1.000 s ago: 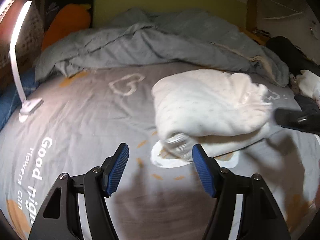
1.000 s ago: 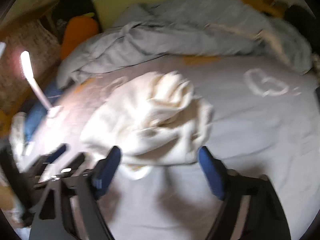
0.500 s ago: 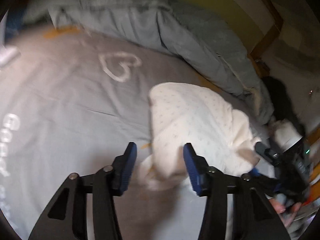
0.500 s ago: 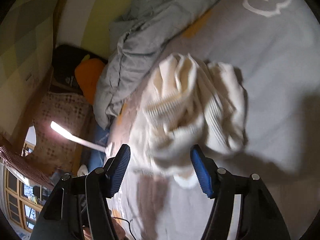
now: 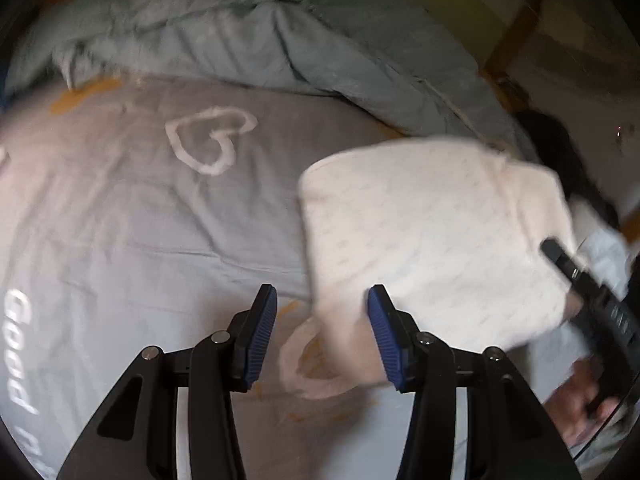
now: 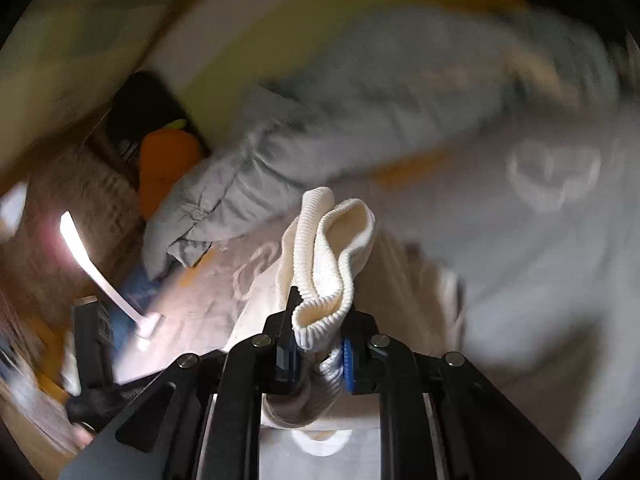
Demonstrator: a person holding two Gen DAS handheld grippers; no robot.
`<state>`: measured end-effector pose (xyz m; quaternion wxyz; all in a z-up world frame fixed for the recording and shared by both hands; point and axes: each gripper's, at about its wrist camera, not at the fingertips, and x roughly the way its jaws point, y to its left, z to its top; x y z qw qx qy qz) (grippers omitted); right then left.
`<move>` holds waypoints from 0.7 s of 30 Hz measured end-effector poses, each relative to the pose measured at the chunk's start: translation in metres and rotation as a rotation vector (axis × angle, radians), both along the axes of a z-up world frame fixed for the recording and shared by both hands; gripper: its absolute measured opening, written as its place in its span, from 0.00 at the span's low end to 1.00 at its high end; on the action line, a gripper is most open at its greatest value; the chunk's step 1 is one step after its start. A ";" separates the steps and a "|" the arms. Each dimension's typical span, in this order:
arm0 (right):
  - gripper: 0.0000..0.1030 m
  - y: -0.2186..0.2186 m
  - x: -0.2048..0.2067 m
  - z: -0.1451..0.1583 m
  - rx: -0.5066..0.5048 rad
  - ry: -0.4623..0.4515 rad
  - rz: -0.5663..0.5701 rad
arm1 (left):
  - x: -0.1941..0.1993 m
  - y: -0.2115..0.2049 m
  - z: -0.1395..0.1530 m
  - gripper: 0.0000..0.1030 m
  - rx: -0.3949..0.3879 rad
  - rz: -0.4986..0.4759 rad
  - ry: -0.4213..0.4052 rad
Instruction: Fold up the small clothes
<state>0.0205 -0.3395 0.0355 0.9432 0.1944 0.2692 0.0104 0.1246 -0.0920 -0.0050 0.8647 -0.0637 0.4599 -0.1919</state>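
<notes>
Grey bedsheet as landmark; white heart outline printed on it, white lettering "Good" along its left edge, orange printed patches toward its far side. Rumpled grey duvet heaped across the sheet's far edge. Yellow-green headboard behind the duvet. Orange plush beyond the sheet's far left corner, beside the duvet's end. Lit white lamp, its base at the sheet's left edge. Dark bundle off the sheet's right side, blurred
</notes>
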 end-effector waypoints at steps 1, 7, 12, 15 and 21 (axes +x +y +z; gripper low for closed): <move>0.16 -0.001 0.000 -0.004 -0.017 0.025 -0.026 | -0.002 -0.005 -0.006 0.46 0.072 0.000 -0.008; 0.27 -0.023 0.012 -0.066 0.100 0.230 -0.109 | -0.010 0.013 -0.052 0.37 0.114 0.068 0.044; 0.47 -0.005 0.016 -0.039 -0.064 0.189 -0.079 | -0.054 0.015 -0.015 0.39 -0.067 -0.067 -0.061; 0.56 0.003 0.017 -0.035 -0.097 0.194 -0.090 | -0.065 -0.015 -0.011 0.40 -0.022 -0.159 -0.052; 0.59 0.000 0.016 -0.044 -0.091 0.211 -0.093 | -0.057 -0.041 -0.027 0.58 0.184 0.022 -0.266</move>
